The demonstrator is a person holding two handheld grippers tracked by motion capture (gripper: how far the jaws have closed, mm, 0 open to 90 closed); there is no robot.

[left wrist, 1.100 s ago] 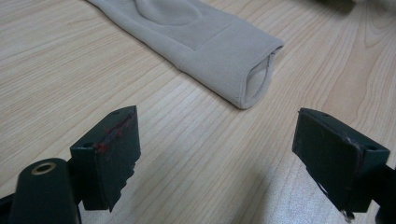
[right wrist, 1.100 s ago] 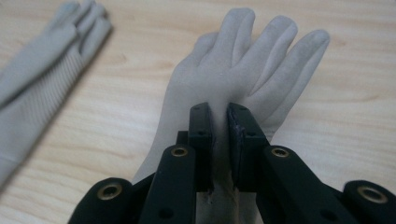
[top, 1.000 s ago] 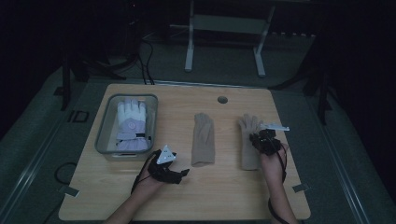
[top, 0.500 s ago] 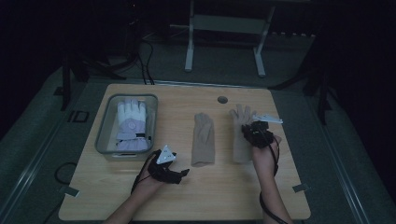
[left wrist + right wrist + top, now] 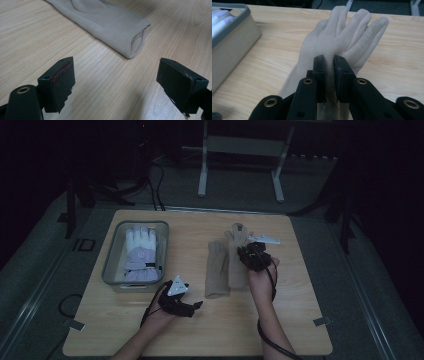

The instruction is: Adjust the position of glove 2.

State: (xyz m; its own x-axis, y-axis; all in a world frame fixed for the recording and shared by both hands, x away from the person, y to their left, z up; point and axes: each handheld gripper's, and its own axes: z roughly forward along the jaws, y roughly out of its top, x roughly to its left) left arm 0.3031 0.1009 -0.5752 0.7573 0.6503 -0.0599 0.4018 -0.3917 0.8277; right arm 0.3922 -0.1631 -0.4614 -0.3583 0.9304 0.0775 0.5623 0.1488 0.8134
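Right glove (image 5: 342, 37): pinched at the palm by the right gripper (image 5: 254, 256), carried leftward since a second ago; now just beside the left glove (image 5: 216, 270) on the worktop (image 5: 300, 320).
Meaning: probably pairing them.
Left gripper (image 5: 117, 82): jaws wide apart, empty, near the cuff.
Tray (image 5: 111, 265): holds a white glove (image 5: 140, 252).

Two beige fabric gloves on a light wooden table, one of them pinched by a gripper.

The left beige glove (image 5: 217, 270) lies flat near the table's middle, fingers pointing far, its open cuff (image 5: 136, 42) toward the near edge. The right beige glove (image 5: 237, 255) lies just beside it on the right, set a little farther back, its four fingers (image 5: 359, 27) spread toward the far edge. The right gripper (image 5: 330, 75) has its jaws closed on a fold of this glove's fabric around the palm, bunching it upward.
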